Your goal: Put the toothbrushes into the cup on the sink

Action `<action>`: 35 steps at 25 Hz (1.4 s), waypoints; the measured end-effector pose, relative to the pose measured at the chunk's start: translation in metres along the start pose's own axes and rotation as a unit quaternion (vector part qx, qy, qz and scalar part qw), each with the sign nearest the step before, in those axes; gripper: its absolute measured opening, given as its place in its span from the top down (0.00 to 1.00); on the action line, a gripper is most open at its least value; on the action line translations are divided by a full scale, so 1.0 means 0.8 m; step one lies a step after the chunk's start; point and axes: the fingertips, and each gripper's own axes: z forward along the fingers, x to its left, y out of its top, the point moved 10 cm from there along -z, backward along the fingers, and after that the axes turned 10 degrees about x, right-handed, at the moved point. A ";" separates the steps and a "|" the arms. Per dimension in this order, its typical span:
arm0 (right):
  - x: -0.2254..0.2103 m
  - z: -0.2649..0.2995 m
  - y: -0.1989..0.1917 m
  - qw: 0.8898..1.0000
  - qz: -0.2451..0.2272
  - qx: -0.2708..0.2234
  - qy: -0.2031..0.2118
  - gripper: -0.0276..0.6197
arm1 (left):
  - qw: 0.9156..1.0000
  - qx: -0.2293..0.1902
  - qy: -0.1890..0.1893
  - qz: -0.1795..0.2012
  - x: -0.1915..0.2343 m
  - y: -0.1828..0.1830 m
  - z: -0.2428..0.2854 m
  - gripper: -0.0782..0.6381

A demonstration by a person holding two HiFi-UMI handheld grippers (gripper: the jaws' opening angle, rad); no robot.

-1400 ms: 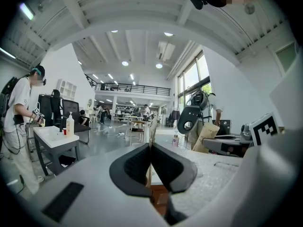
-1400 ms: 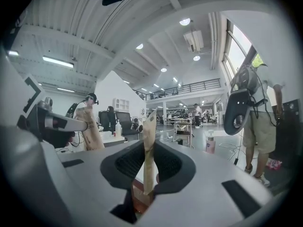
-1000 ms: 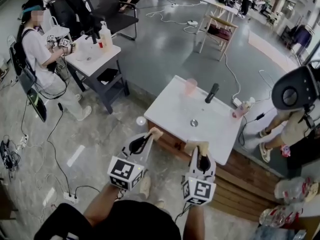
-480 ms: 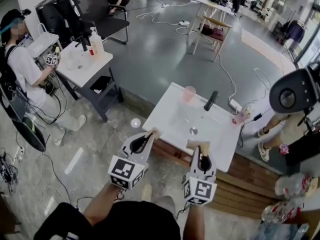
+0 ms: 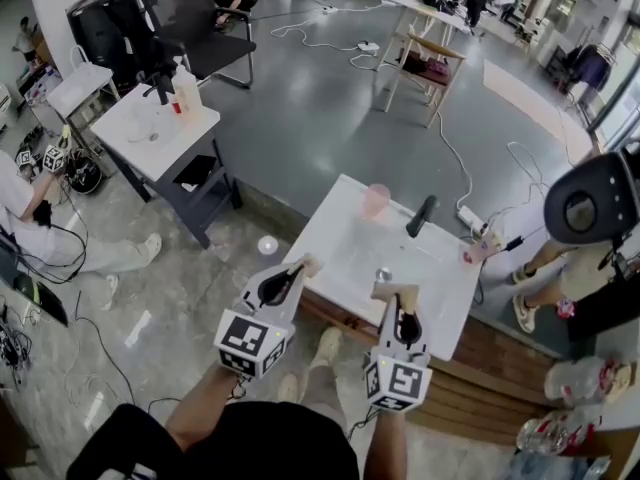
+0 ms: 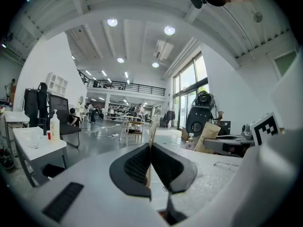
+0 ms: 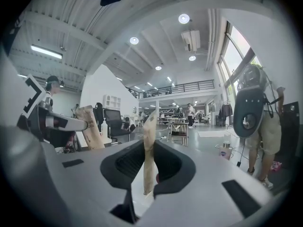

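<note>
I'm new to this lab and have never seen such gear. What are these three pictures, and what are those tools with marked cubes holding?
There is no robot here: a person holds a two-jawed hand tool in each hand. The top-down picture comes from a camera on the person's head. It shows the left gripper and right gripper held out at a white sink, where a pink cup and a black tap stand. The other two pictures come from cameras riding on each tool, looking along its jaws. Both pairs of jaws are closed on paper-wrapped brushes: the left toothbrush and the right toothbrush.
</note>
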 end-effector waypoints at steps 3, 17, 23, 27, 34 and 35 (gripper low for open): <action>-0.014 0.025 0.004 1.000 -0.001 0.001 0.004 0.87 | 1.000 -0.002 0.005 -0.001 0.005 0.009 0.023 0.88; -0.075 0.170 0.028 0.999 0.001 0.012 0.044 0.87 | 0.999 0.008 0.037 -0.017 0.039 0.045 0.150 0.88; -0.097 0.213 0.038 0.998 0.005 0.021 0.052 0.87 | 0.998 0.017 0.049 -0.026 0.047 0.051 0.191 0.88; -0.104 0.237 0.045 0.998 0.005 0.027 0.057 0.87 | 0.998 0.021 0.055 -0.030 0.054 0.055 0.209 0.88; -0.116 0.279 0.054 0.998 0.006 0.020 0.063 0.87 | 0.997 0.028 0.065 -0.036 0.067 0.060 0.233 0.88; -0.117 0.286 0.055 0.998 0.005 0.018 0.064 0.87 | 0.997 0.028 0.066 -0.037 0.069 0.060 0.237 0.88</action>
